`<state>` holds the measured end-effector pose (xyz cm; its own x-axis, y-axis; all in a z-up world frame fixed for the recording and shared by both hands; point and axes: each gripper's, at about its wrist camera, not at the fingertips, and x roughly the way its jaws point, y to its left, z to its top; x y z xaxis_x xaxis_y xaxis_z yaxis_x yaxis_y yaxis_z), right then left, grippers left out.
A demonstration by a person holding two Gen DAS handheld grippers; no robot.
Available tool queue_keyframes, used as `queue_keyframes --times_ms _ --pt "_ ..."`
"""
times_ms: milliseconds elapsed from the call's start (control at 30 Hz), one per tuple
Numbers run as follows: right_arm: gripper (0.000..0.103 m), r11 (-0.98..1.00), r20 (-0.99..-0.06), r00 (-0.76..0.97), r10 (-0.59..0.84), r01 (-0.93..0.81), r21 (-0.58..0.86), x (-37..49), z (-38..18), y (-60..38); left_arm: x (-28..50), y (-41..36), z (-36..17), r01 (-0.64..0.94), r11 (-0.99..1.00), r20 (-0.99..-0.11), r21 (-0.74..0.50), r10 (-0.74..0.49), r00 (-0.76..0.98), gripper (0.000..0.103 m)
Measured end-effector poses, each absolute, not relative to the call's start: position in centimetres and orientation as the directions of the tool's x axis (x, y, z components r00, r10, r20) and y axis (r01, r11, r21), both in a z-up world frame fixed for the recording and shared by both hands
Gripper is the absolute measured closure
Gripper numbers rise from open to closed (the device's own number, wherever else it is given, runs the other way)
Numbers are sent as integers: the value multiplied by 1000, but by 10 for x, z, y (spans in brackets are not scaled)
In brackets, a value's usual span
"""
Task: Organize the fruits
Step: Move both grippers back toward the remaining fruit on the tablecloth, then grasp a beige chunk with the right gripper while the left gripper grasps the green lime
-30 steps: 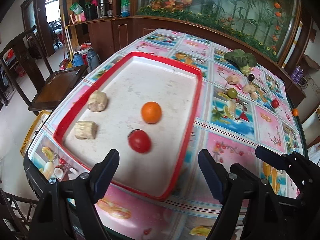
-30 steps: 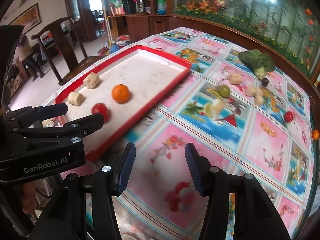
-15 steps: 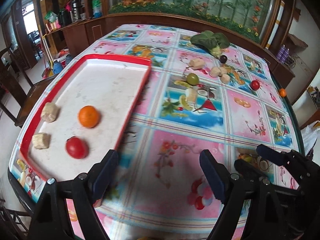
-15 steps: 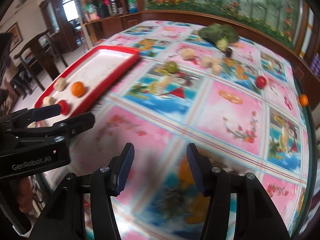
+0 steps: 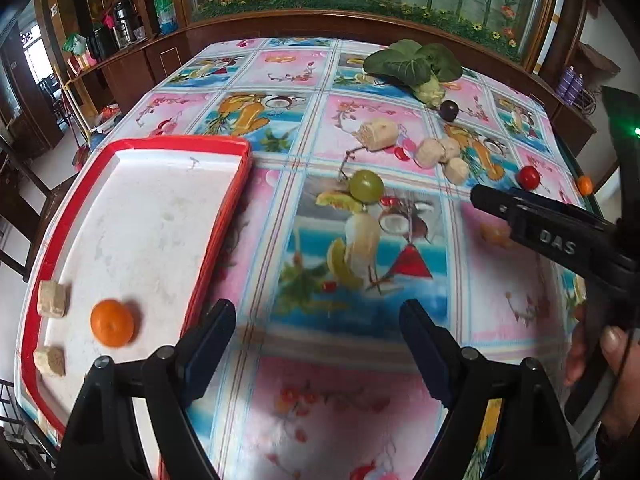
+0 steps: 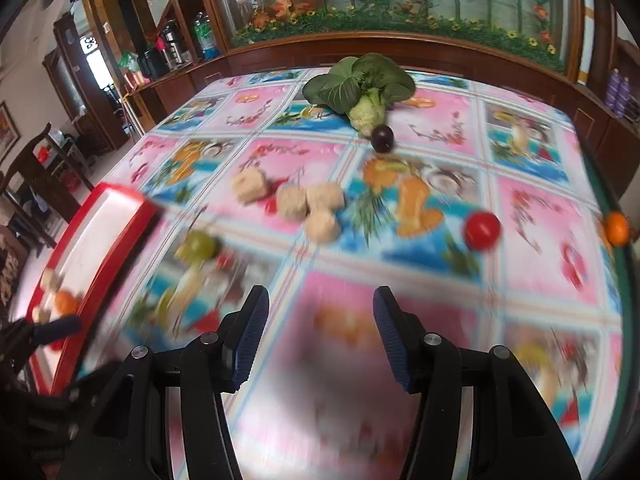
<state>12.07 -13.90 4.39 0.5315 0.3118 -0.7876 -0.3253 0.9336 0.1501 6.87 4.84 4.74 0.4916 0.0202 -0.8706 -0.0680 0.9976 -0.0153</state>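
Worktop (image 5: pixel 360 400) has a loud fruit-print cloth. Left wrist view: left gripper (image 5: pixel 316 340) fingers wide apart, empty, just right of the red tray (image 5: pixel 224 216) holding an orange (image 5: pixel 112 328); a green grape (image 5: pixel 366 185) sits farther out. Right wrist view, blurry: right gripper (image 6: pixel 320 332) fingers apart, empty, cherry tomato (image 6: pixel 482 230) beyond on the cloth.

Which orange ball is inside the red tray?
The orange beside two beige chunks lies in the red tray. The other orange sits at the table's far edge.
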Motion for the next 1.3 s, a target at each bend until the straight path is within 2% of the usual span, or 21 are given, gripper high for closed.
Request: queue_keyframes --times_ms 200,300,333,467,600,667,700,767,833,900,1067,1300 --pt "51 932 -805 515 295 -341 124 161 22 -124 98 54 43 -75 996 -880 -42 -1 475 17" --pt "63 926 -796 534 283 -370 81 168 22 -119 114 54 40 -83 995 -883 -56 -11 469 17" --pt "76 924 -797 538 274 -378 63 170 22 -117 119 53 39 -81 995 -884 -64 -19 468 17" --pt "77 911 -789 561 252 -413 -3 166 23 -116 138 46 35 -80 993 -880 -90 -42 473 17" --pt "77 918 -781 554 289 -393 60 161 27 -130 156 38 28 -84 992 -878 -97 -46 476 18" --pt "77 919 -781 547 302 -384 86 159 28 -138 162 33 23 -83 992 -878 -96 -46 477 25" --pt "77 919 -783 542 306 -382 95 157 28 -141 164 31 20 -81 992 -881 -94 -45 471 42" --pt "77 920 -782 543 307 -379 99 155 30 -145 163 27 20 -71 995 -869 -73 -28 495 59" --pt "77 921 -778 549 305 -379 94 150 32 -148 160 27 22 -55 994 -861 -98 -57 505 69" --pt "77 921 -772 559 303 -380 86 145 36 -149 157 31 24 -51 989 -859 -137 -93 503 73" --pt "77 918 -760 578 298 -391 63 125 44 -149 140 46 28 -60 977 -862 -203 -149 485 73" --pt "77 917 -770 566 295 -393 63 81 46 -149 88 48 33 -6 981 -868 -191 -166 468 73"
